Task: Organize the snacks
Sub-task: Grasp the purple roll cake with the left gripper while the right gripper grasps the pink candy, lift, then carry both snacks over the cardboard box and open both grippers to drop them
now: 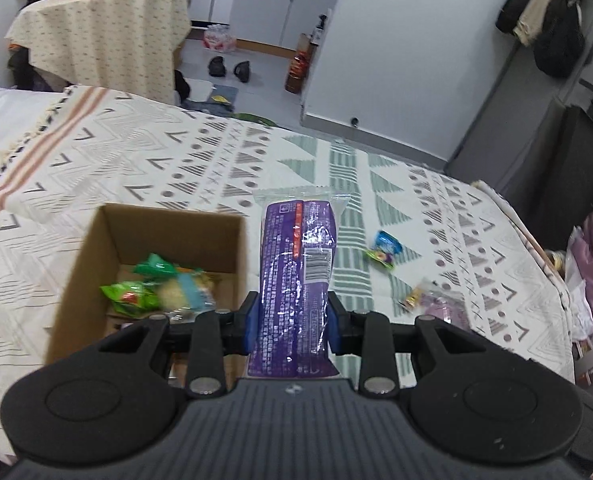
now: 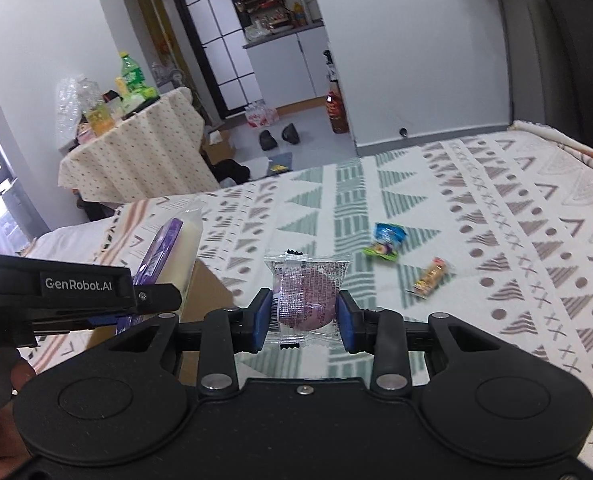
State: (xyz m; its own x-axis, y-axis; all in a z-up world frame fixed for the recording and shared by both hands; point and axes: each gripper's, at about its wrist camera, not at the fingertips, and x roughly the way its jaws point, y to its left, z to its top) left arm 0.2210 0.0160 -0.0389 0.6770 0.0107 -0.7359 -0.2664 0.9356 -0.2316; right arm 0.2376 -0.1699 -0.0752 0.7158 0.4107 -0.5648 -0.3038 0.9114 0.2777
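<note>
The left gripper (image 1: 292, 322) clamps a long, glossy purple snack packet (image 1: 294, 280), held just right of the open cardboard box (image 1: 168, 220) of crinkly green packets on the patterned woven bedspread (image 1: 396, 184). The right gripper (image 2: 305, 322) pinches a round purple pastry in clear crimped wrap (image 2: 305, 296) above the bedspread.
</note>
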